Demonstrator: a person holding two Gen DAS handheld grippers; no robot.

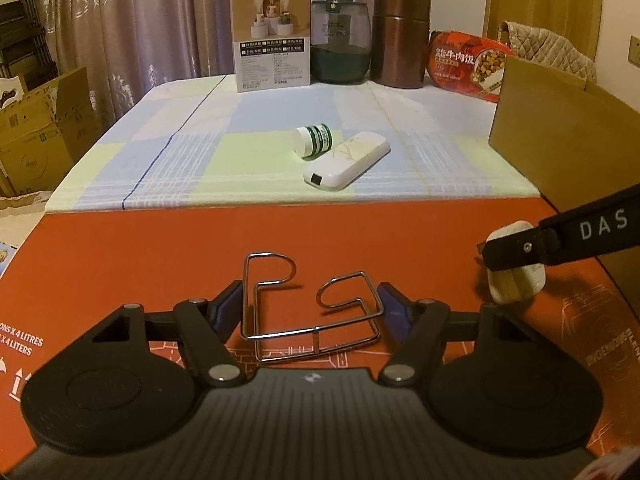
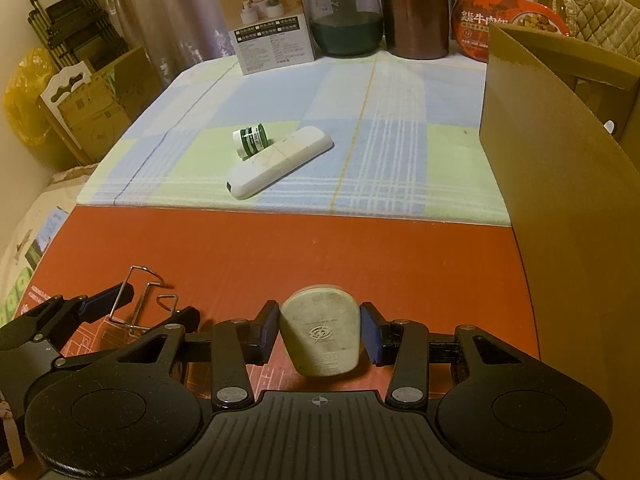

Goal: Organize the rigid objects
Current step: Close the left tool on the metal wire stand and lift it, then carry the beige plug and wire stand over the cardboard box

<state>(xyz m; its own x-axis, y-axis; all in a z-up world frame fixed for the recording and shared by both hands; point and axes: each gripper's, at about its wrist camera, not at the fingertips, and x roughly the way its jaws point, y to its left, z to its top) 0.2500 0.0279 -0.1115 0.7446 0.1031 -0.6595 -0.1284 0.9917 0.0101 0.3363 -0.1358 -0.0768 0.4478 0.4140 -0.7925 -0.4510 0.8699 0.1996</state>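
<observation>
On the red counter: both tongs at work.
Left tongs (image 1: 311,308) spread wide around wire rack (image 1: 308,312); right tongs (image 2: 319,330) clamped on plug (image 2: 318,332). Remote (image 1: 346,160), bottle (image 1: 314,142) beyond.

The right gripper (image 1: 520,248) reads "DAS"; the white plug (image 2: 318,332) "FUSED"; the red board (image 1: 120,264) "X 4 LITRES"; the food pack (image 1: 466,65) "牛肉饭".

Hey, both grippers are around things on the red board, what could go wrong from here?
The wire rack is thin and springy, so it may twist or slip as the left gripper closes. The plug is rounded and tapering, so it may squirt out of the right gripper.
</observation>
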